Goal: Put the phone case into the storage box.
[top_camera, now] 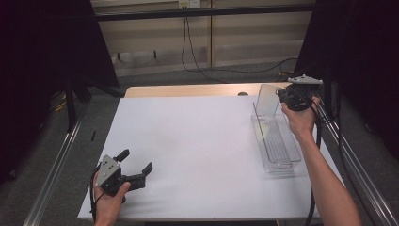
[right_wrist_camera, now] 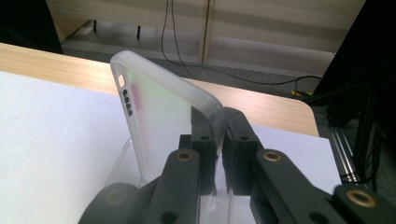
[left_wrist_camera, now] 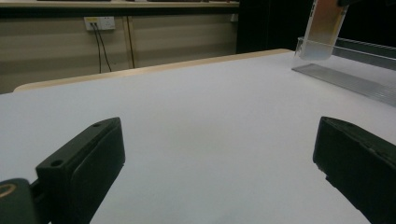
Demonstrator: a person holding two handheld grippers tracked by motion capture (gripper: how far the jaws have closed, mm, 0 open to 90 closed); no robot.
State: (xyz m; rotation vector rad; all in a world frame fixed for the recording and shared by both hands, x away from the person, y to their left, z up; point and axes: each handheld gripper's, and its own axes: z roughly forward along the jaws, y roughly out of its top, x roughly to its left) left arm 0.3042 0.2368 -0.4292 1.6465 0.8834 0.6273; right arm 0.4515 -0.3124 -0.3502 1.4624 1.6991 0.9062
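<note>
The right gripper pinches a clear phone case upright over the clear tray just below; laying it in remains. The left gripper gapes empty.

The tray lies on the bench near its right edge, its length running from the near side to the far side. The case stands upright over the tray's far end, clamped at its right edge between the right tongs, which come in from the right. The left tongs sit low over the bench's near left corner, well apart from the tray, jaws spread towards the bench's middle.
</note>
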